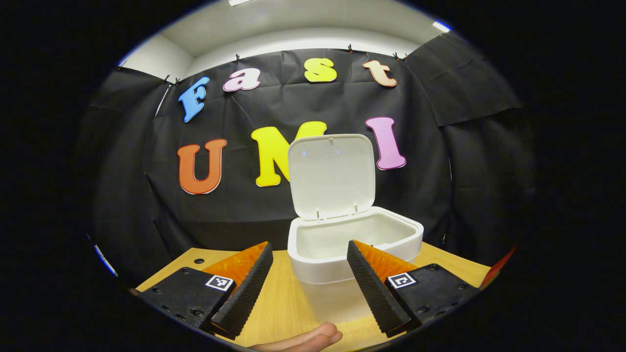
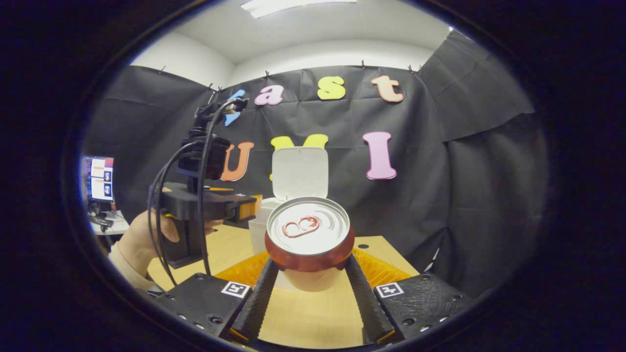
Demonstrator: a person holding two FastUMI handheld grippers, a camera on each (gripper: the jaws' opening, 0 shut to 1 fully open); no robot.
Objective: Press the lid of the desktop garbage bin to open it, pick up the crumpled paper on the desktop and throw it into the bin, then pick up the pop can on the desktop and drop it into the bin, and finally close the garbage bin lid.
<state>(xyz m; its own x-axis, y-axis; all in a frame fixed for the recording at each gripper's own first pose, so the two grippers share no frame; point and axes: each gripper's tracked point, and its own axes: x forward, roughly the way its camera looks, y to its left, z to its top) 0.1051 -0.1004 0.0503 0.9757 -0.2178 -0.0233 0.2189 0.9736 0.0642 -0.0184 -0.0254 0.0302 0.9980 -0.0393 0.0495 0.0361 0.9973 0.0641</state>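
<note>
Here the desktop garbage bin (image 1: pixel 354 244) stands on the wooden desktop (image 1: pixel 279 303) with its lid (image 1: pixel 332 176) raised upright; the visible part of its interior shows no contents. In the left gripper view, the left gripper (image 1: pixel 309 288) holds its jaws apart, gripping nothing, the bin at 12 o'clock just beyond them. In the right gripper view, the right gripper (image 2: pixel 309 281) is clamped on the pop can (image 2: pixel 309 239), upright, pull tab facing the camera. The bin sits behind the can at 12 o'clock. At 9 o'clock a hand (image 2: pixel 142 239) holds the left gripper. A monitor (image 2: pixel 100 178) stands at 9 o'clock, against the booth's black cloth wall.
</note>
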